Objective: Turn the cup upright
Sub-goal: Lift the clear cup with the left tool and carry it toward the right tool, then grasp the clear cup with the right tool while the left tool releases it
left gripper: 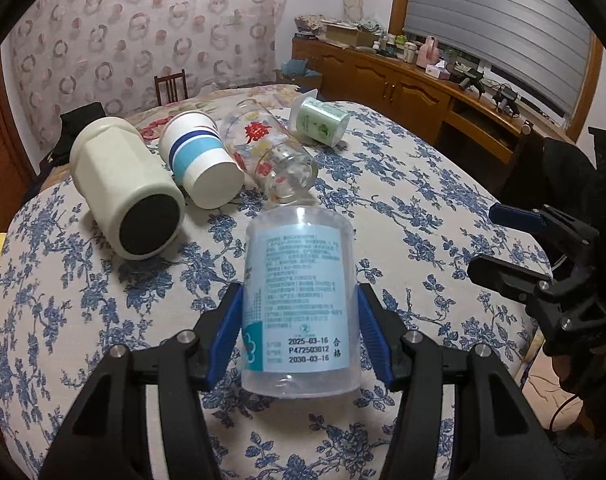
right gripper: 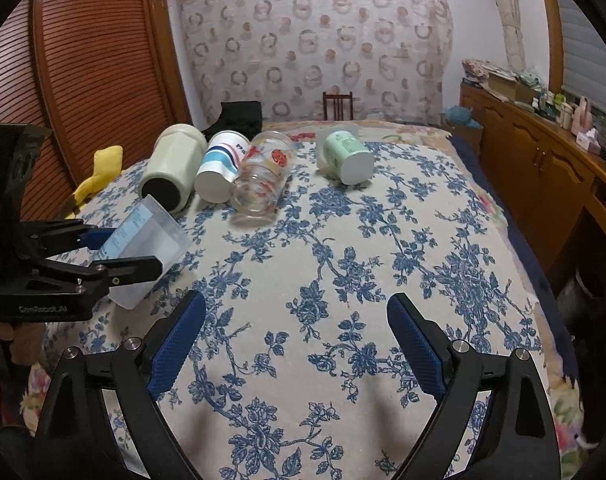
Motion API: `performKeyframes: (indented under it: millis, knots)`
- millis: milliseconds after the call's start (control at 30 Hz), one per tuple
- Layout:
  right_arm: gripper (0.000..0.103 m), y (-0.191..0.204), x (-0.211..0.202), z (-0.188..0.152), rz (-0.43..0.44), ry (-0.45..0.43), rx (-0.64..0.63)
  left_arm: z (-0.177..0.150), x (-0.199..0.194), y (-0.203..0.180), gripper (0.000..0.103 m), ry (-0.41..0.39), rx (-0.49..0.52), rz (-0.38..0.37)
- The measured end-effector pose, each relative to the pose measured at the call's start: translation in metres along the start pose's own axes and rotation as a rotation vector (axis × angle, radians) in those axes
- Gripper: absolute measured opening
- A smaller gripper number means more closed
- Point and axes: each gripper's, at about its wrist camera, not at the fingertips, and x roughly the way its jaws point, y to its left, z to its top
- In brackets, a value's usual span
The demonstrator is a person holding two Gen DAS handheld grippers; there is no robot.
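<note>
My left gripper (left gripper: 299,320) is shut on a clear plastic cup (left gripper: 299,304) with a pale blue printed label, gripping its sides. In the right wrist view the cup (right gripper: 143,248) is tilted, one end near the floral cloth, held by the left gripper (right gripper: 103,254). My right gripper (right gripper: 295,340) is open and empty above the cloth; it shows in the left wrist view (left gripper: 515,248) at the right.
On the blue floral bedspread (right gripper: 343,280) lie on their sides a cream mug (left gripper: 123,188), a blue-striped paper cup (left gripper: 199,160), a glass with red print (left gripper: 271,152) and a green cup (left gripper: 321,120). A wooden cabinet (left gripper: 403,80) stands at the right.
</note>
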Motion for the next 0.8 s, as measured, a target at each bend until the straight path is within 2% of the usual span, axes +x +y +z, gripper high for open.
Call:
performKeyframes:
  millis: [100,233,400,633,800]
  knots:
    - [0.094,0.001,0.001,0.0,0.001,0.001,0.001,0.0,0.003,0.001,0.056,0.003,-0.009,-0.005]
    - [0.094,0.001,0.001,0.0,0.001,0.001,0.0,-0.002,0.005,0.002,0.064,-0.002,-0.024,-0.021]
    - [0.094,0.001,0.001,0.001,-0.001,-0.004,0.0,-0.001,-0.005,0.005,0.065,-0.026,-0.043,-0.037]
    - [0.094,0.011,0.003,0.007,0.015,-0.005,-0.007,-0.007,-0.043,0.013,0.066,-0.107,-0.069,-0.019]
    - [0.094,0.031,0.014,0.02,0.076,0.024,0.017,-0.019,-0.073,0.031,0.066,-0.146,-0.099,0.027]
